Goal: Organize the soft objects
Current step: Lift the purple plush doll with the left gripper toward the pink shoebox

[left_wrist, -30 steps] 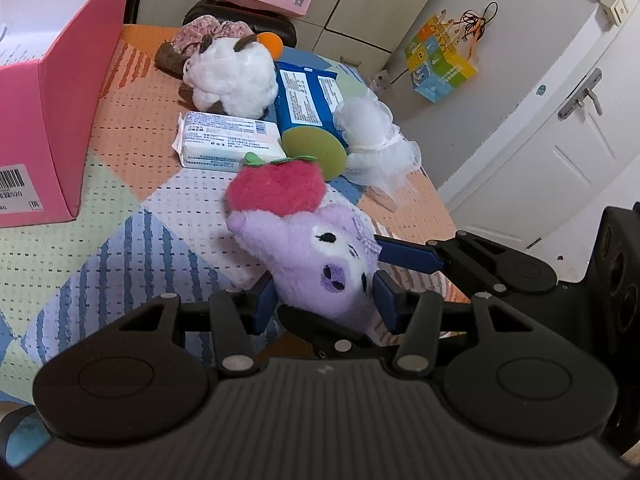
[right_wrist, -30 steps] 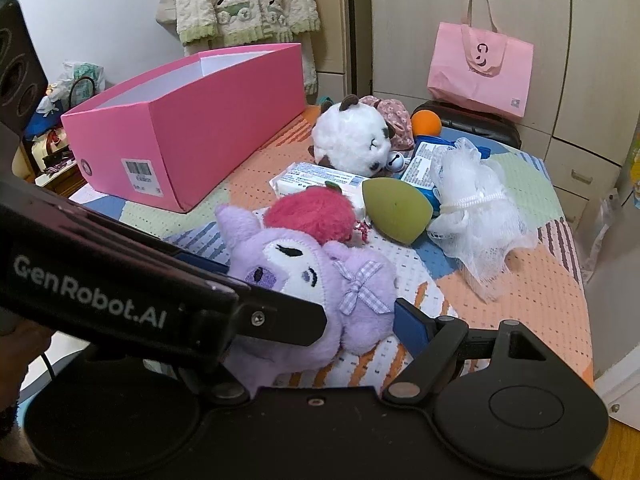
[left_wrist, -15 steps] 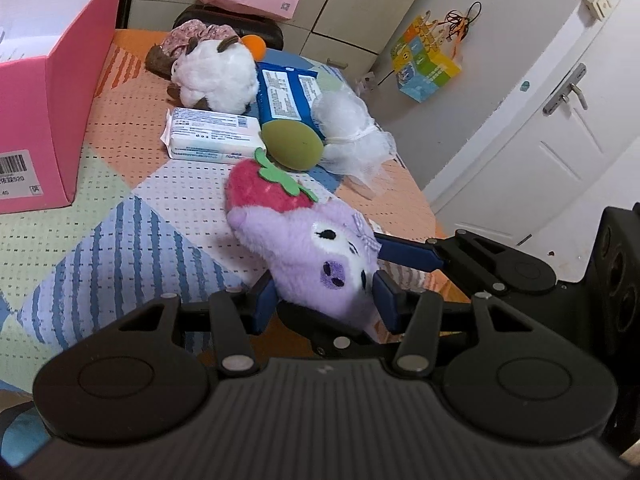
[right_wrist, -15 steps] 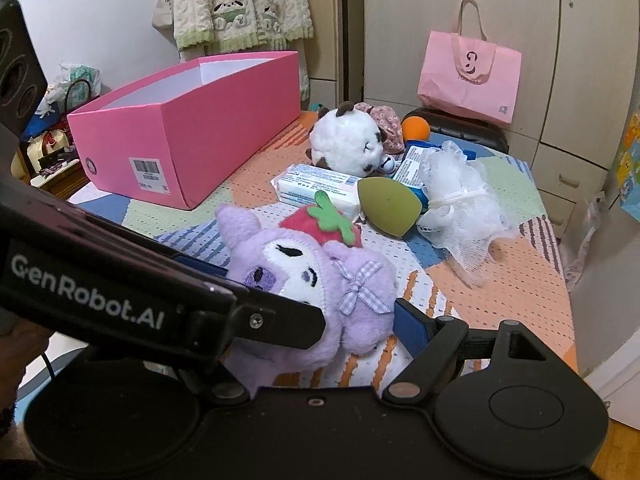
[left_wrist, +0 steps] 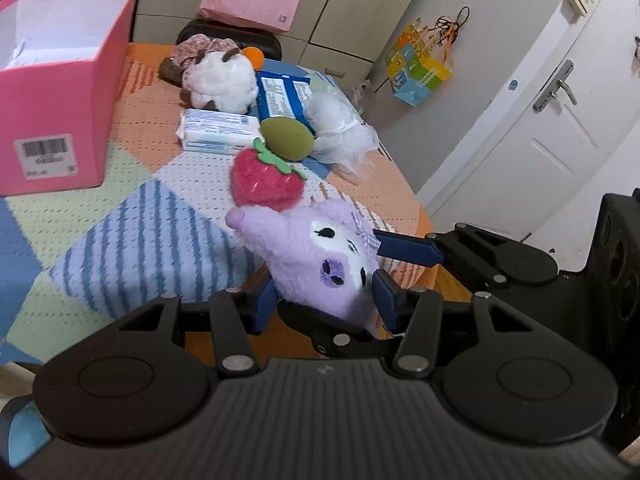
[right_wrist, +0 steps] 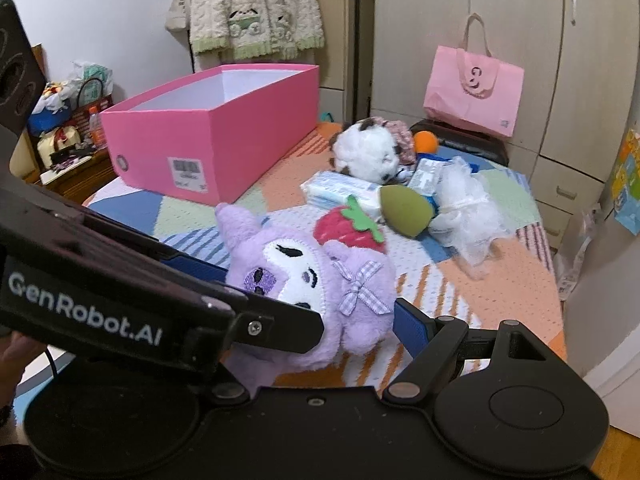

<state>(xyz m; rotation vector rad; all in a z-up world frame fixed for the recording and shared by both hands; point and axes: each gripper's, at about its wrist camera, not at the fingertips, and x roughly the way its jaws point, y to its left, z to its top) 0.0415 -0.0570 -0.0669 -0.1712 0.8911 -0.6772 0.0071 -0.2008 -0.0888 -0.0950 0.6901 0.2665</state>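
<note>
Left gripper (left_wrist: 325,300): blue pads pressed into both sides of the purple plush (left_wrist: 320,256), closed on its lower body. Right gripper (right_wrist: 320,304): near-side finger hidden behind the left gripper's body, far blue pad against the plush's flank by the checked bow; it reads as clamped on the same toy.

Change vs. 1.0 s ago: the plush is higher, clear of the patchwork blanket (left_wrist: 132,240) and near its front edge. The strawberry (left_wrist: 266,178) on its head, then a plain pink-red mound in both views, now shows its green leaf and seed marks. Floor is visible under the toy in the left wrist view.

Beyond: pink box (right_wrist: 208,128), open top, stands on the blanket's far-left side, well apart from the held toy. The pile behind keeps its layout: white plush (right_wrist: 366,152), tissue pack (right_wrist: 340,190), green sponge (right_wrist: 404,210), white mesh puff (right_wrist: 468,208), blue packet (left_wrist: 280,94).
</note>
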